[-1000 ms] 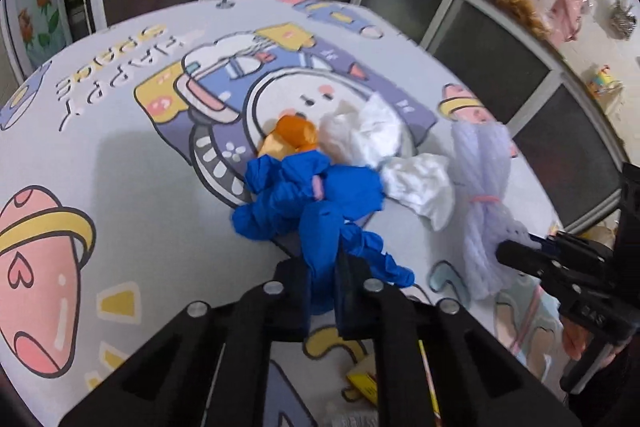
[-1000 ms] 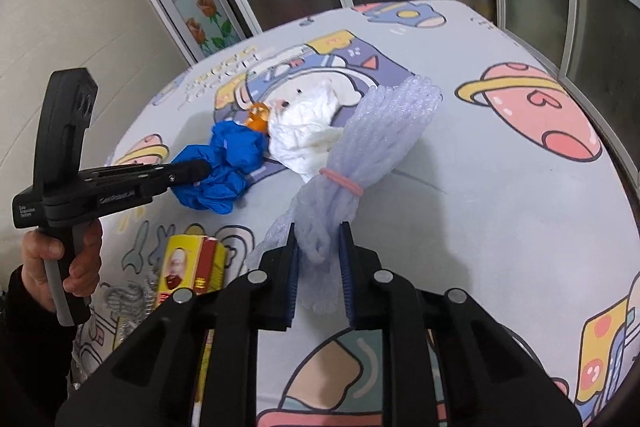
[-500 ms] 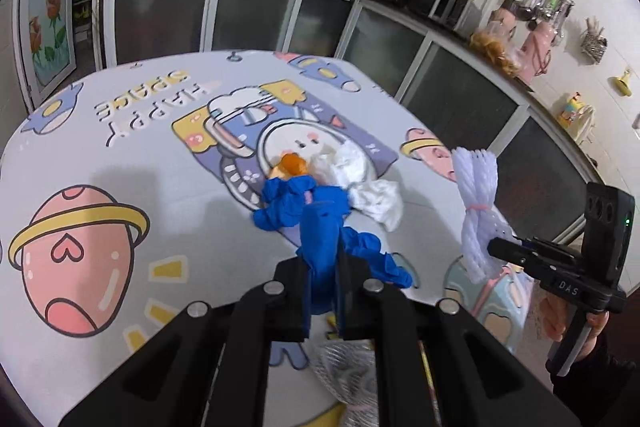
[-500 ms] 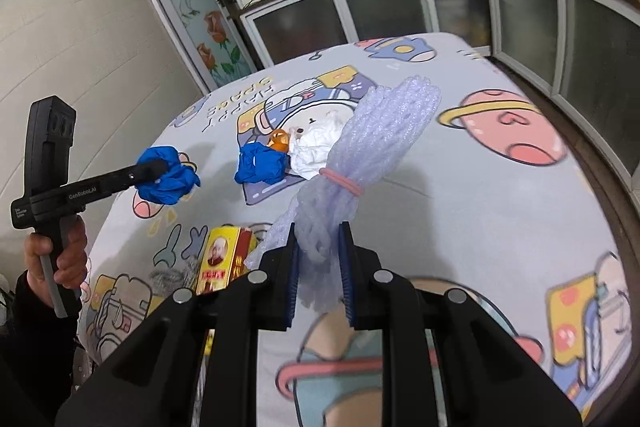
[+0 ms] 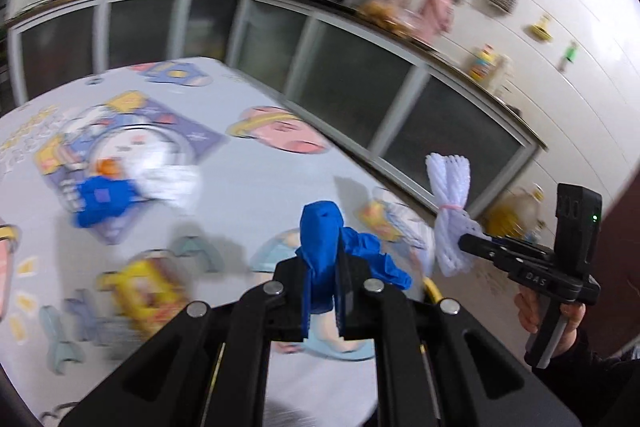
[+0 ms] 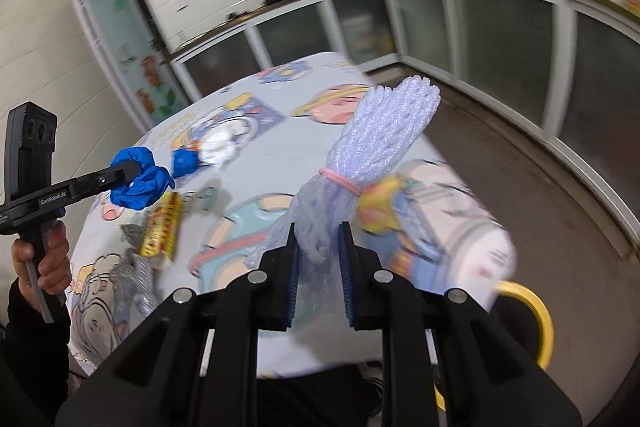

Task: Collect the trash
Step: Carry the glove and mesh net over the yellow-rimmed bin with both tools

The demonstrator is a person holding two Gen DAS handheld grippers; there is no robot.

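My left gripper [image 5: 322, 267] is shut on a crumpled blue glove [image 5: 320, 239] and holds it in the air above the near part of the table. My right gripper [image 6: 319, 259] is shut on a white foam net bundle [image 6: 384, 131] tied with a pink band, lifted over the table's corner. The right wrist view shows the left gripper [image 6: 128, 171] with its blue glove [image 6: 140, 183] at the left. The left wrist view shows the right gripper [image 5: 472, 247] with the foam net [image 5: 450, 187] at the right. A second blue glove [image 5: 104, 199], white tissue [image 5: 168, 179] and an orange scrap [image 5: 106, 167] lie on the table.
The table wears a cartoon-print cloth [image 5: 248, 179]. A yellow and red box [image 6: 162, 227] and a crumpled silvery wrapper [image 6: 136, 267] lie near its front edge. A yellow round rim [image 6: 532, 311] shows below the table's corner. Glass-fronted cabinets [image 5: 360, 83] line the walls behind.
Both grippers have risen off the table with the blue glove and the foam net and swung towards the table's near corner. The second glove and tissue stayed on the cloth.
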